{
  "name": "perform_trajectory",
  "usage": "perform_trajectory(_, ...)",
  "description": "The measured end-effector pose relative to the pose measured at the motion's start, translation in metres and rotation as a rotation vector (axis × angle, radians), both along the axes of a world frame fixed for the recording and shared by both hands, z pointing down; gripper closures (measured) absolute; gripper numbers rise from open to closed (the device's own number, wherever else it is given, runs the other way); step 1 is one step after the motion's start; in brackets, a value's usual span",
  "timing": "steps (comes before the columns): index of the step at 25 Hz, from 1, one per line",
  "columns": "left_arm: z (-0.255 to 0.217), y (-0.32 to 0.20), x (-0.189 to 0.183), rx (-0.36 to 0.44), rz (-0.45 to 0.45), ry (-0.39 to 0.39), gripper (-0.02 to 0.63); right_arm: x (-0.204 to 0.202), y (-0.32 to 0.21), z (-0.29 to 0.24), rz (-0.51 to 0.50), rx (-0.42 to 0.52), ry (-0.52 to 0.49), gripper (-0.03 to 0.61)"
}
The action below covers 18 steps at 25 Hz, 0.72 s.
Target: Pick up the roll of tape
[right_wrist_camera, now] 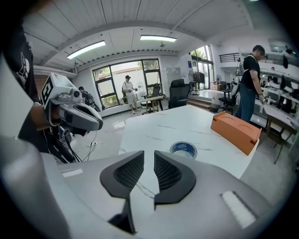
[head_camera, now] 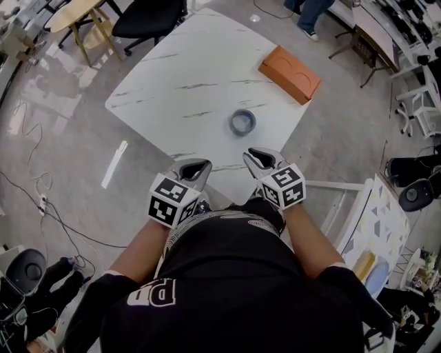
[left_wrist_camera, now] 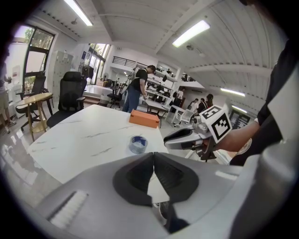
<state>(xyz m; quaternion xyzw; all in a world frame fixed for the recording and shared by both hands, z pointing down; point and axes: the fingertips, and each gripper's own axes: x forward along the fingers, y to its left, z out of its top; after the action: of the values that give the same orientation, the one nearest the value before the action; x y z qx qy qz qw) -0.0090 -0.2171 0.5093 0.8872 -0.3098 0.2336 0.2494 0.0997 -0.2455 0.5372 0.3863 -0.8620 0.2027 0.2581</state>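
The roll of tape (head_camera: 242, 123), grey-blue, lies flat on the white marble table (head_camera: 186, 76), near its front corner. It also shows in the left gripper view as the tape (left_wrist_camera: 138, 144) and in the right gripper view as the tape (right_wrist_camera: 183, 150). Both grippers hover side by side at the table's near edge, short of the roll. My left gripper (head_camera: 195, 167) has its jaws touching at the tips (left_wrist_camera: 153, 156), with nothing held. My right gripper (head_camera: 260, 159) points at the roll, its jaws (right_wrist_camera: 149, 158) a narrow gap apart and empty.
An orange box (head_camera: 290, 73) lies on the table's far right edge, beyond the tape. A black office chair (head_camera: 148, 17) and a wooden table (head_camera: 72, 14) stand behind the table. A person (head_camera: 310, 14) stands at the back right. Cables (head_camera: 41, 193) trail on the floor at left.
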Motion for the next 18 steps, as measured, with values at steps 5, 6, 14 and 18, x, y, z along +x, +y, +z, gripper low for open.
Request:
perform_trajectory(5,-0.001,0.001,-0.008,0.000,-0.014,-0.002,0.554,0.002,-0.011,0.008,-0.042,0.018,0.103,0.522)
perform_trajectory(6,0.000,0.002,-0.009,-0.001,-0.019,-0.002,0.554,0.003,-0.015,0.010,-0.050,0.022,0.120,0.522)
perform_trajectory(14,0.007,0.008,-0.020,-0.018,-0.056,-0.001,0.554,0.002,-0.037,0.041,-0.130,0.010,0.248,0.522)
perform_trajectory(18,0.009,0.010,-0.028,-0.023,-0.084,0.000,0.554,0.003,-0.047,0.058,-0.172,-0.009,0.309,0.522)
